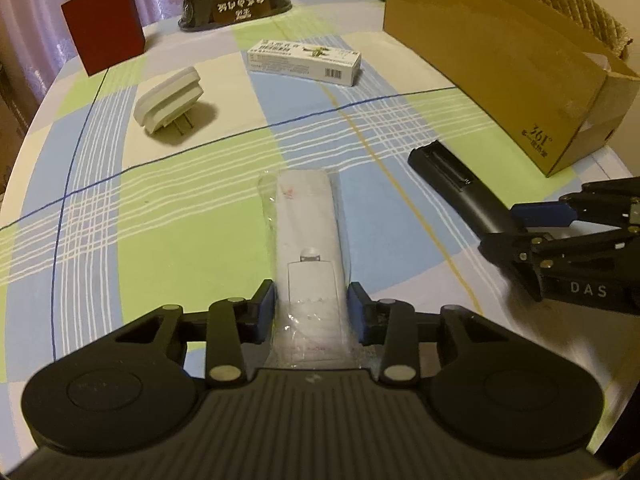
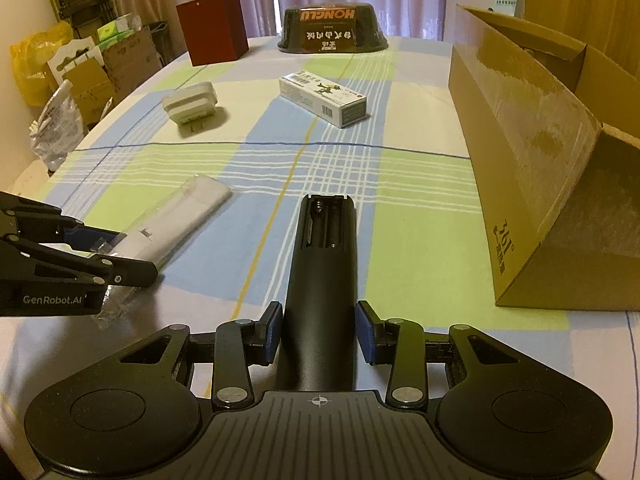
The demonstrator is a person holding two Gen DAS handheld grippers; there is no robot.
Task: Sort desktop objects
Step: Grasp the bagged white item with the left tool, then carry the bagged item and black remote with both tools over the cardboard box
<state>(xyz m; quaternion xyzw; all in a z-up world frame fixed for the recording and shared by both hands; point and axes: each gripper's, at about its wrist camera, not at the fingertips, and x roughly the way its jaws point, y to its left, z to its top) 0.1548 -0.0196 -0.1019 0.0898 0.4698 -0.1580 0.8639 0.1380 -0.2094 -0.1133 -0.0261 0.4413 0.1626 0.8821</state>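
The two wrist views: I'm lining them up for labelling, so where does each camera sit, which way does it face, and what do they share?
Left wrist: on the left gripper, looking along a bagged white remote; right gripper at right.
Right wrist: on the right gripper, looking along a black remote; left gripper at left.
Shared: both remotes, cardboard box, checked tablecloth.

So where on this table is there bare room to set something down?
The widest free patch is the checked cloth left of the white remote, below the wall plug. A narrower strip runs between the medicine box and the black remote. It is crowded by the cardboard box.
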